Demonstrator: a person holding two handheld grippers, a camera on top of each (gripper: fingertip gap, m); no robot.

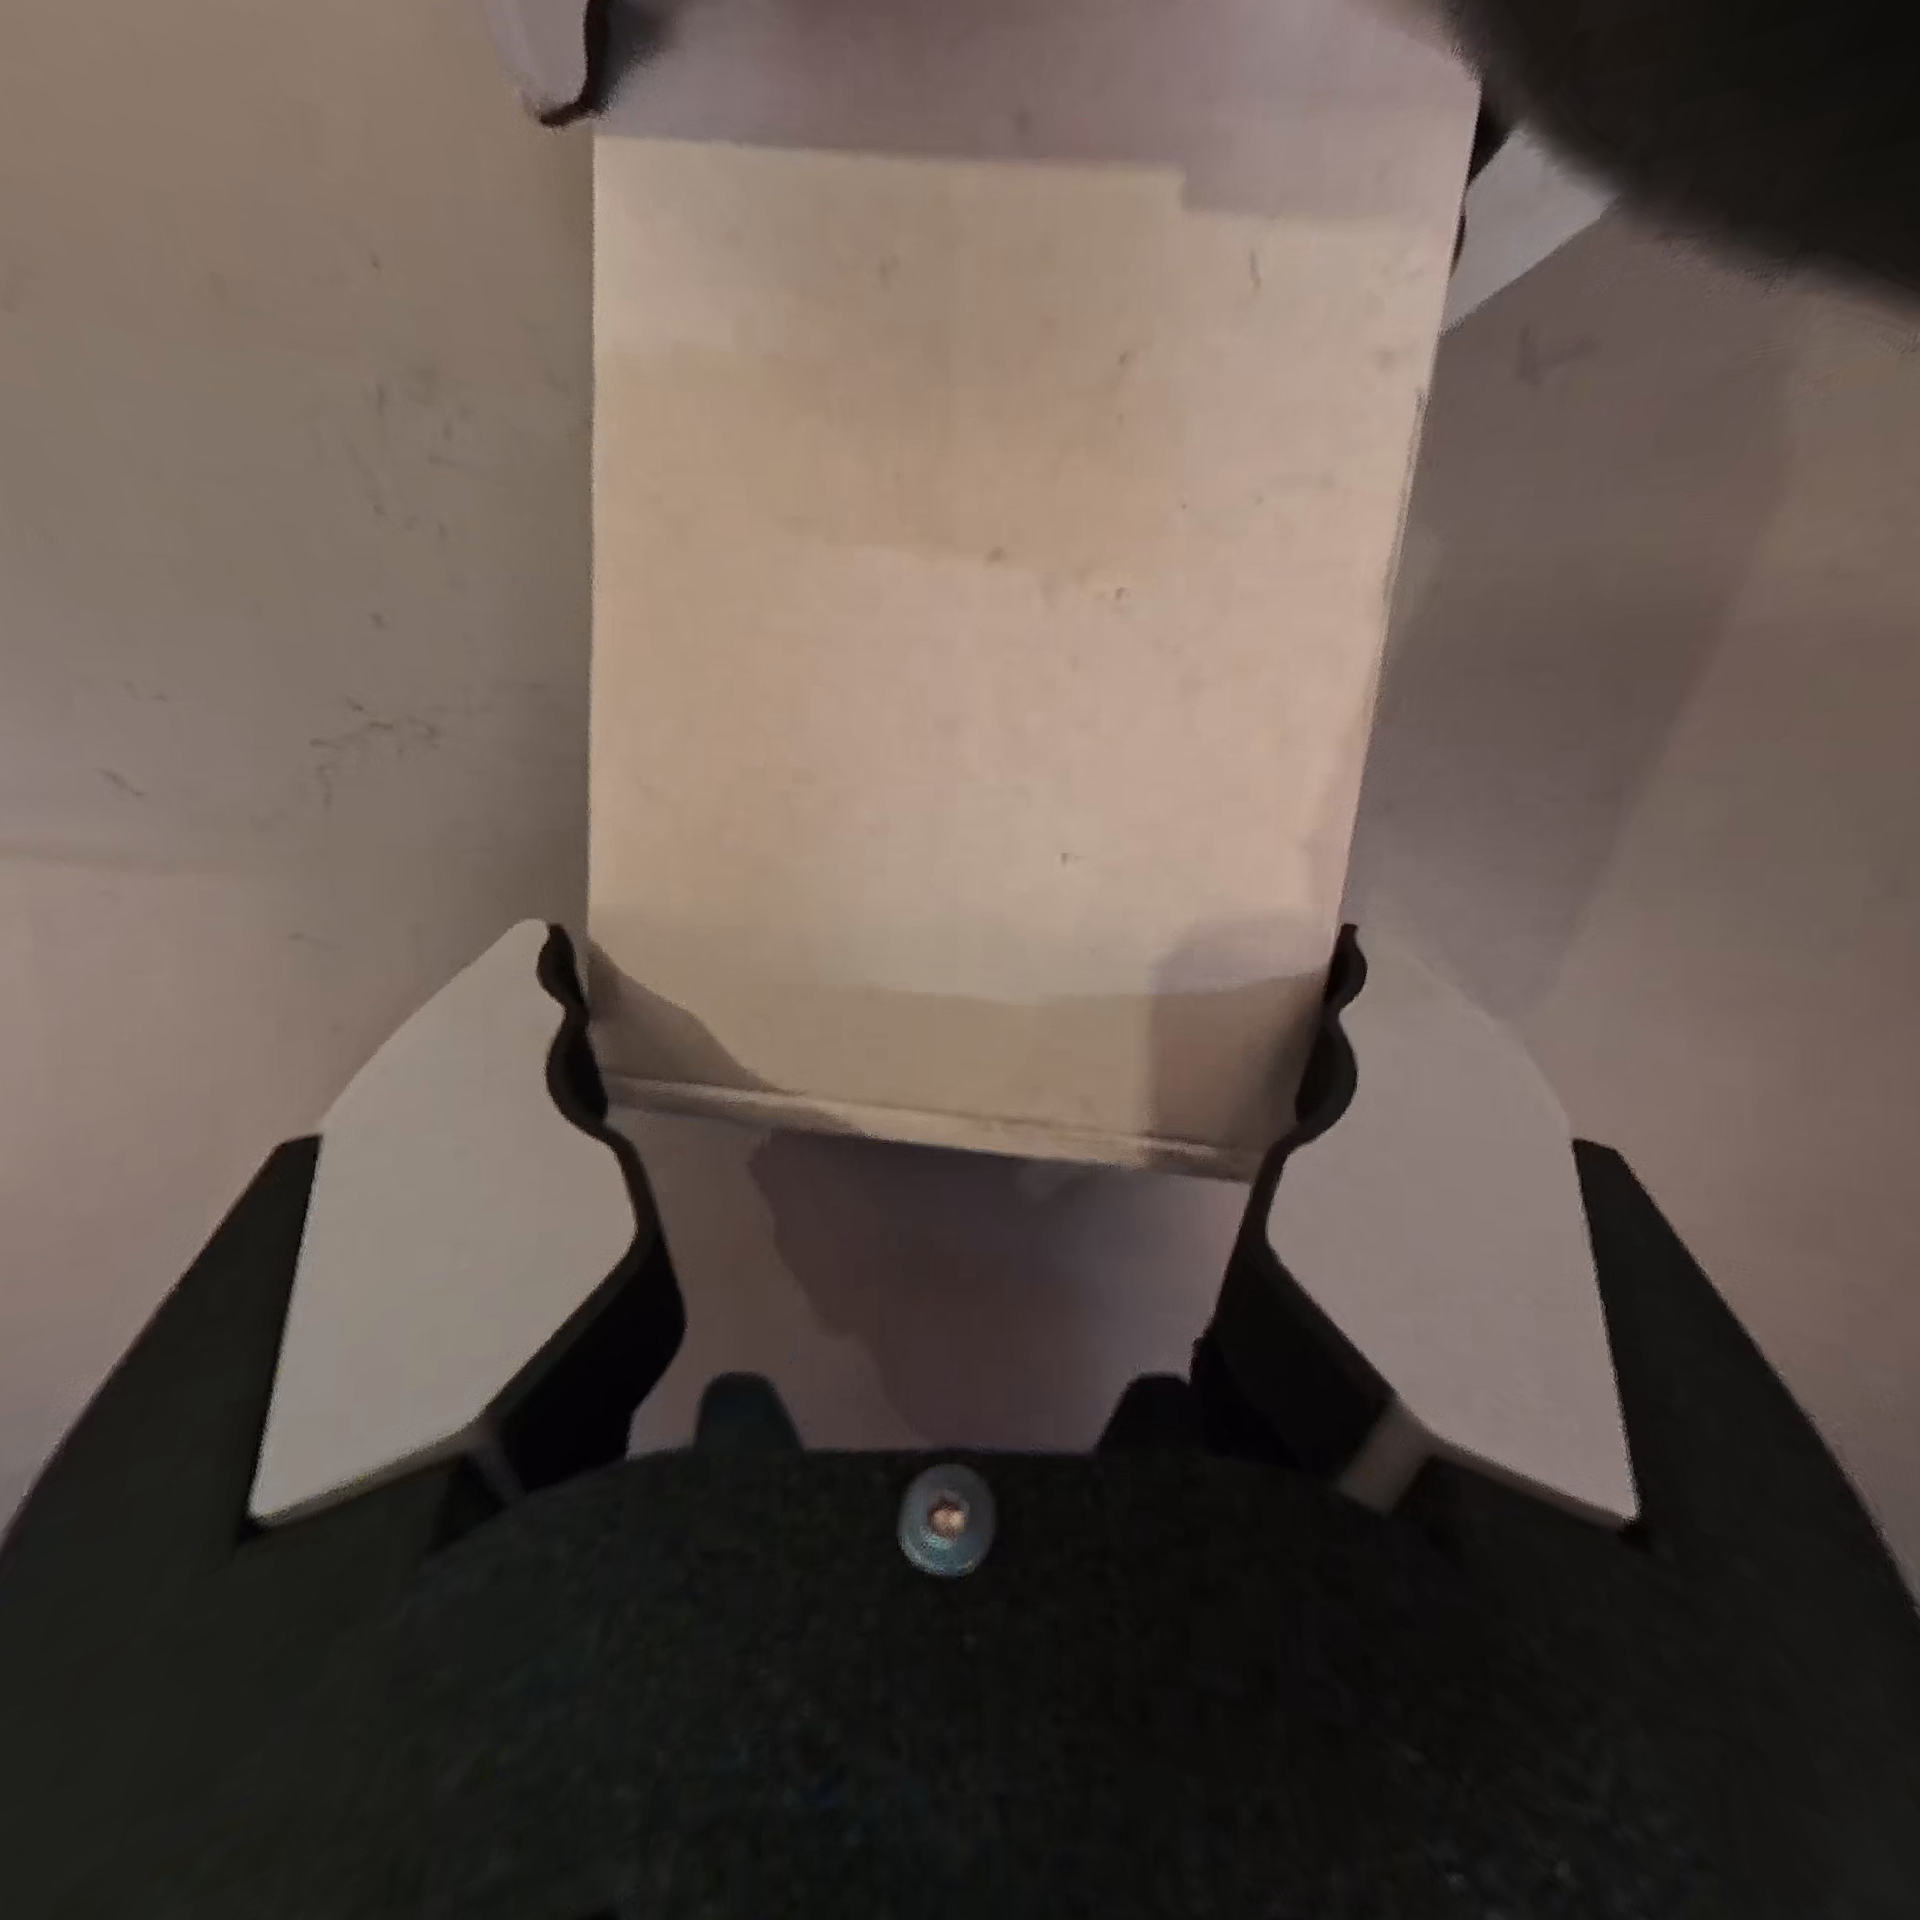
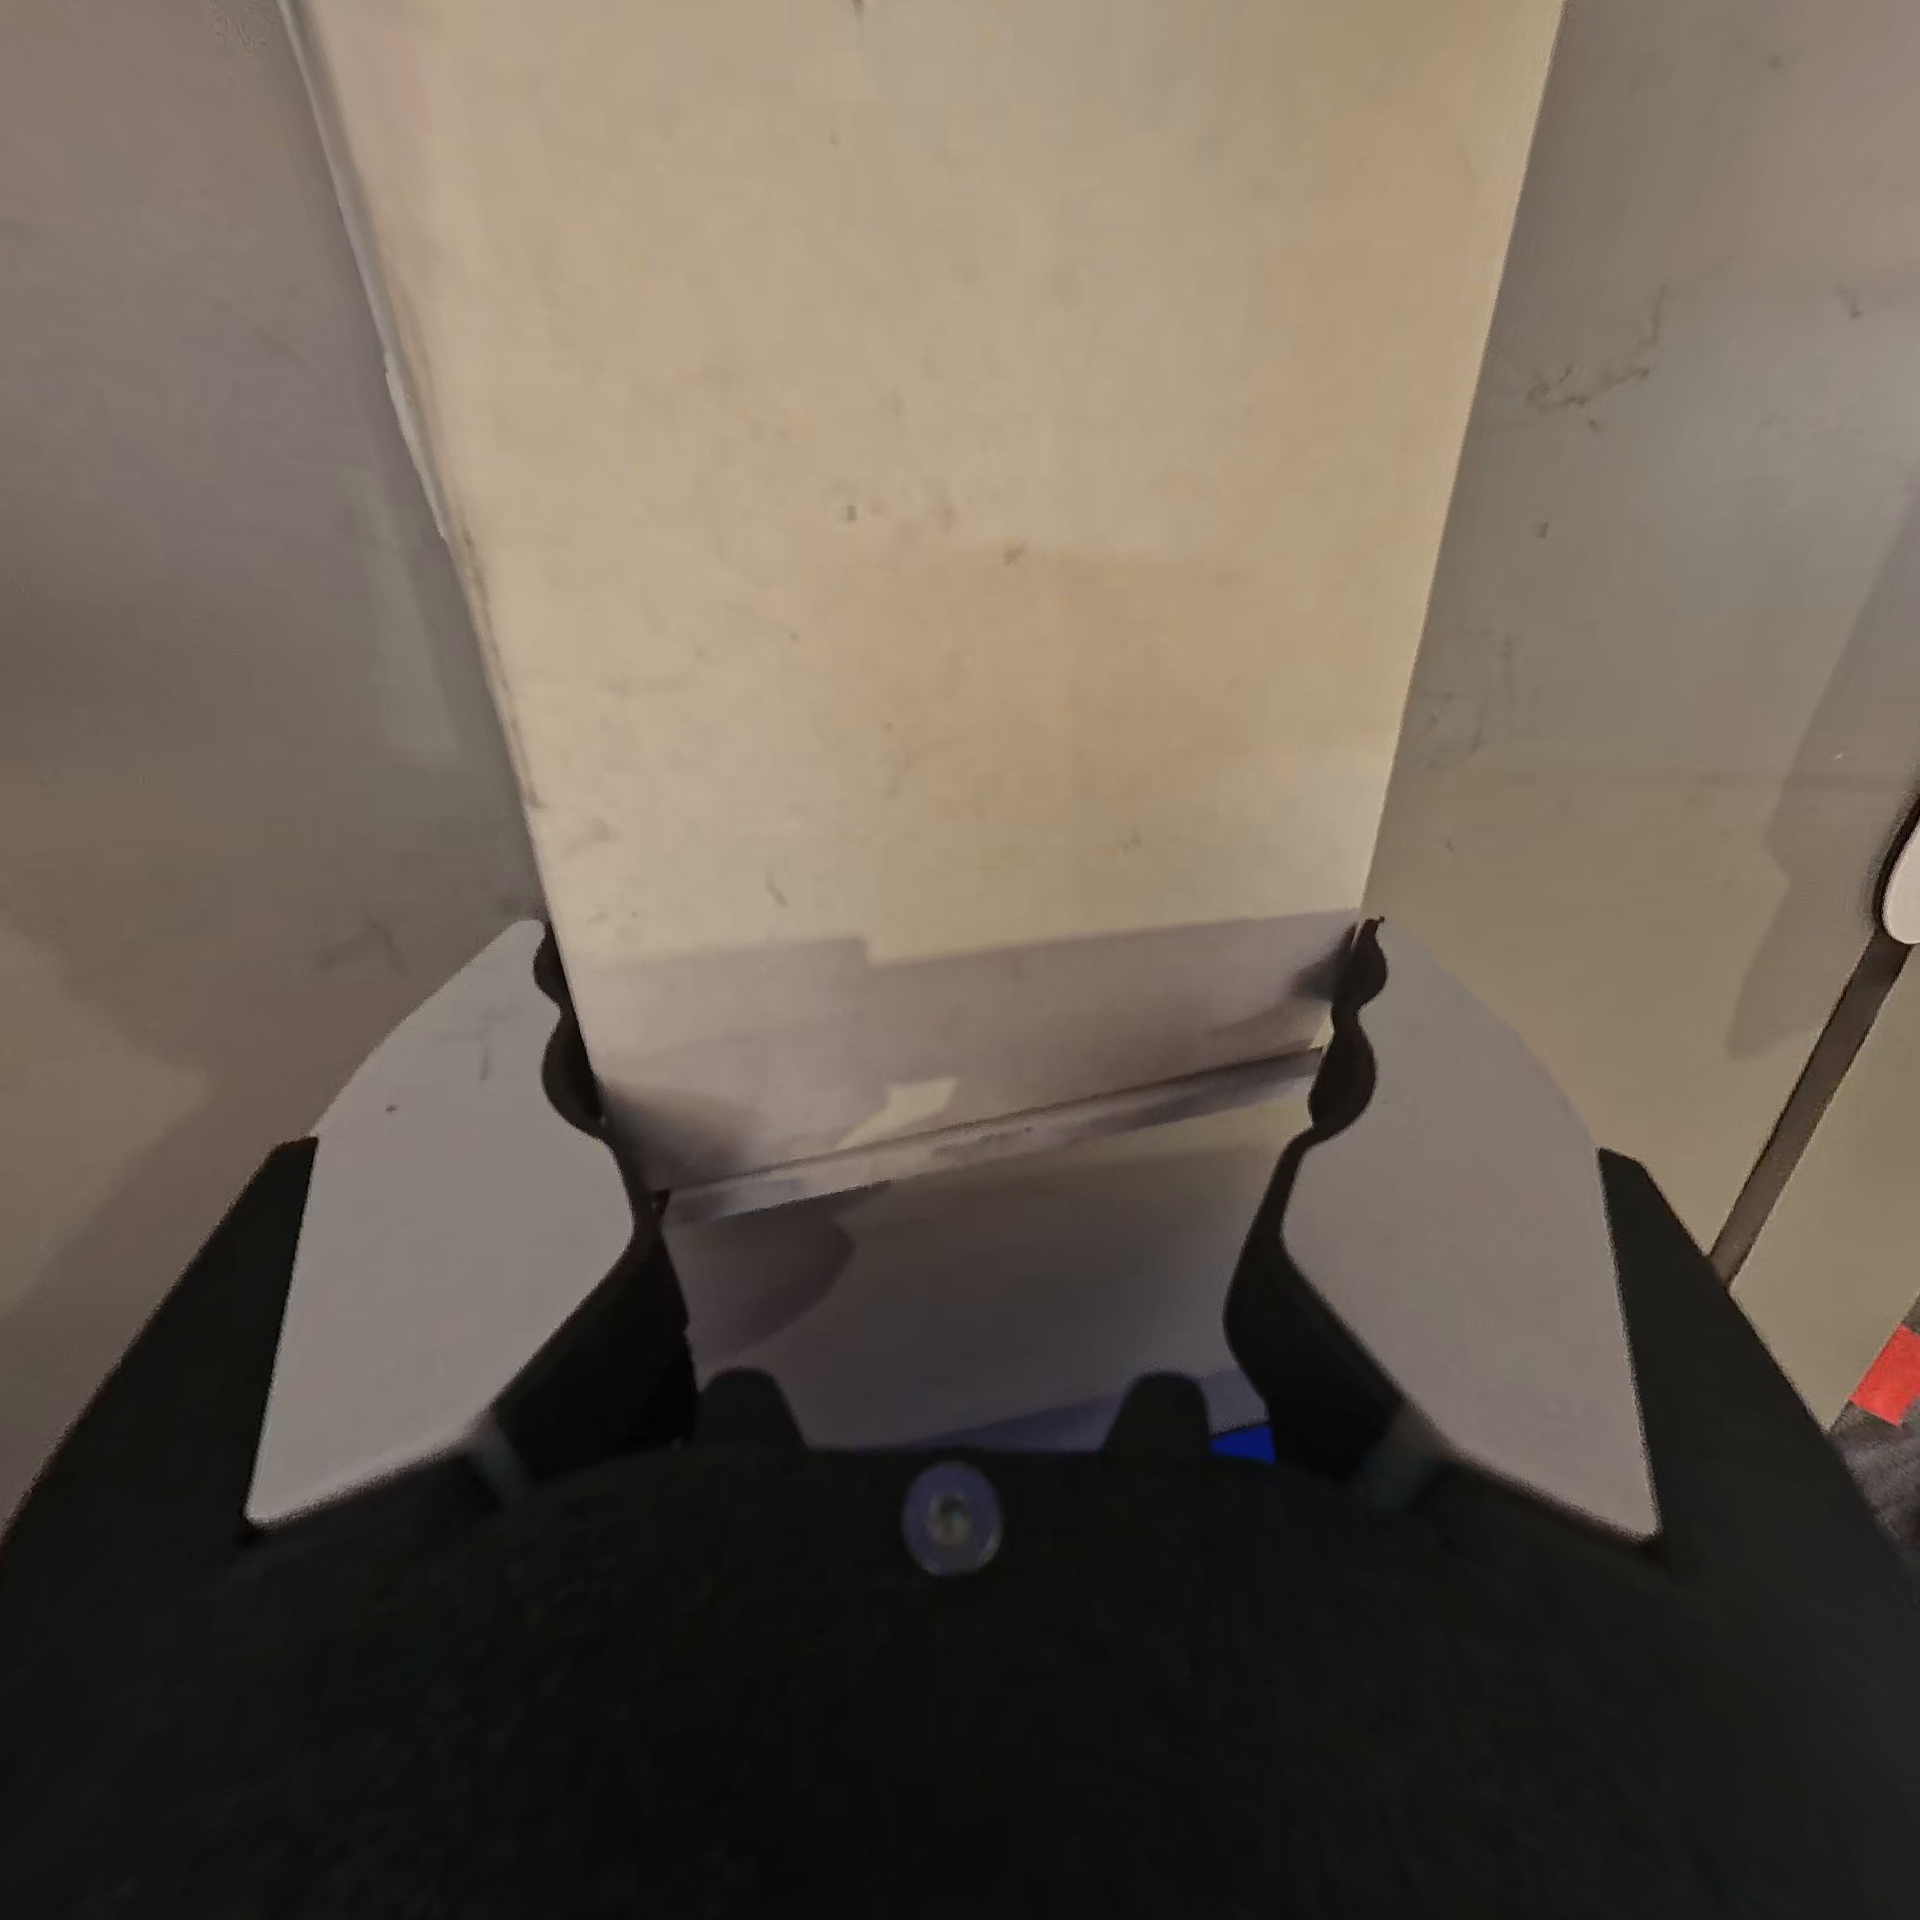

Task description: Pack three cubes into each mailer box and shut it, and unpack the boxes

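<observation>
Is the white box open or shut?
Shut, it seems: the white box shows only a flat, unbroken top, and no cubes or inside show.

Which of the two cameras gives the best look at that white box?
The left wrist view: the white box shows its near edge, both long sides and its far end, spanning the open left gripper. In the right wrist view the box runs off the top, so its far end is unseen, between the open right gripper.

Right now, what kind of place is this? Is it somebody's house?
Probably not a house; more likely a workroom or lab, though little shows. Both grippers hang open over a white mailer box on a scuffed white table. Past the table's edge is grey carpet with red tape.
</observation>
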